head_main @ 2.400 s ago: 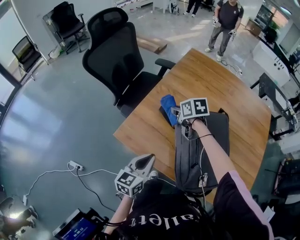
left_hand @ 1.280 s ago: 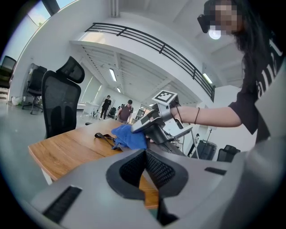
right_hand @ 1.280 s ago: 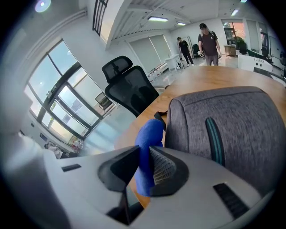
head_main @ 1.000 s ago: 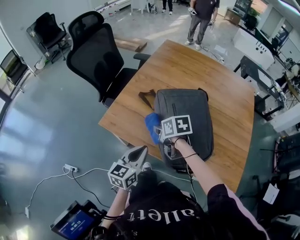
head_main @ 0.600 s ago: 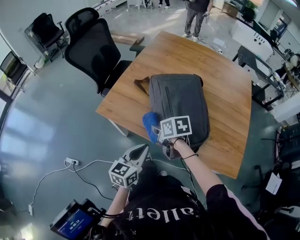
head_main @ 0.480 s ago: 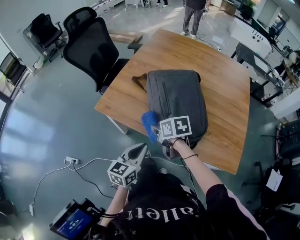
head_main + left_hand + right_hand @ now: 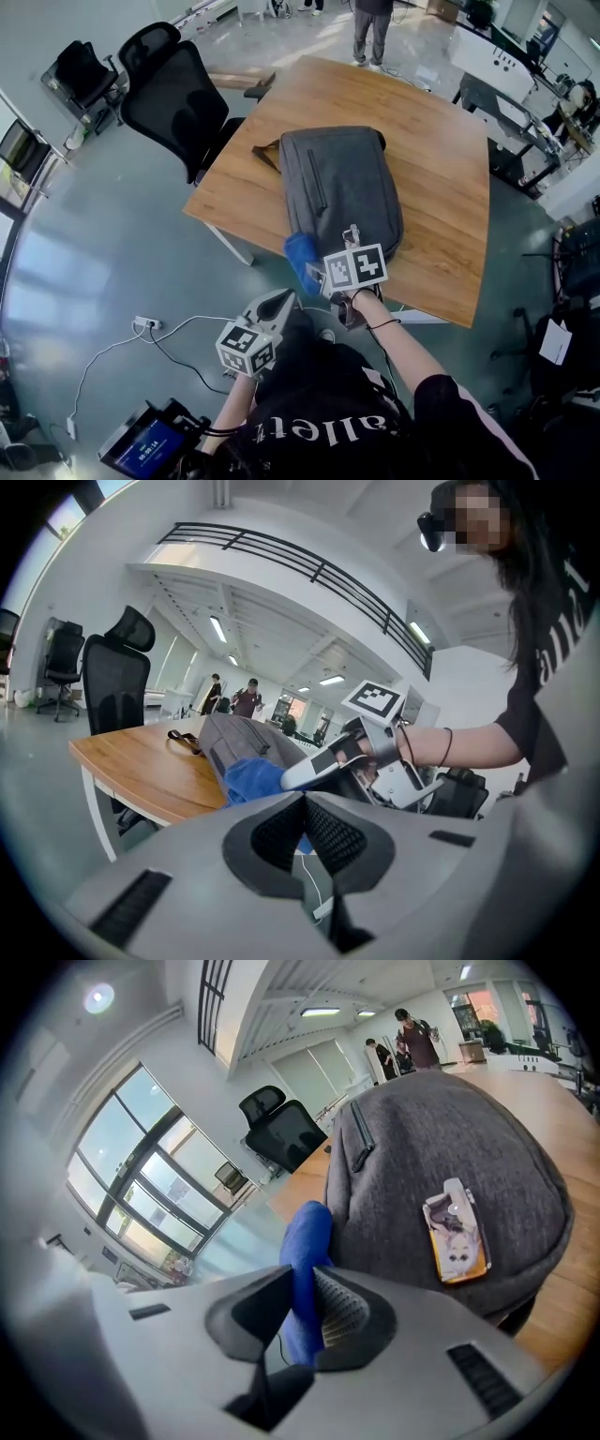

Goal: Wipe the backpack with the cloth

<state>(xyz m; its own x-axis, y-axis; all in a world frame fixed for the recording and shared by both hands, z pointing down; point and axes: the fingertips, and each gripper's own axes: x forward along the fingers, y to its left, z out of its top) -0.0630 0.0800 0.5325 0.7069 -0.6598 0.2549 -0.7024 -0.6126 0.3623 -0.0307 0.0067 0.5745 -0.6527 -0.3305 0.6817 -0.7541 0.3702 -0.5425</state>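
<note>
A grey backpack (image 7: 342,187) lies flat on the wooden tabletop (image 7: 441,178), its length running away from the person and its near end close to the tabletop's near edge. The right gripper (image 7: 317,275) has its fingers clenched on a blue cloth (image 7: 301,259). In the right gripper view the cloth (image 7: 307,1232) stands pinched between the two ribbed pads and rises above them, right up against the bag's near-left corner (whether it presses on the fabric or only brushes it is hard to tell). That same view shows the backpack (image 7: 441,1138) filling the middle, with a zip (image 7: 360,1144) running along its front and a small picture tag (image 7: 457,1233) lying on its near end. The left gripper (image 7: 281,303) hangs off the tabletop, low and close to the person's body over the grey floor (image 7: 103,281). In its own view the left gripper (image 7: 305,799) has its fingers shut together with nothing between them, and it looks across at the cloth (image 7: 251,778) and the right gripper (image 7: 323,766). A dark strap (image 7: 265,153) trails from the bag's far-left corner. A black office chair (image 7: 173,89) stands beside the tabletop's left side.
</note>
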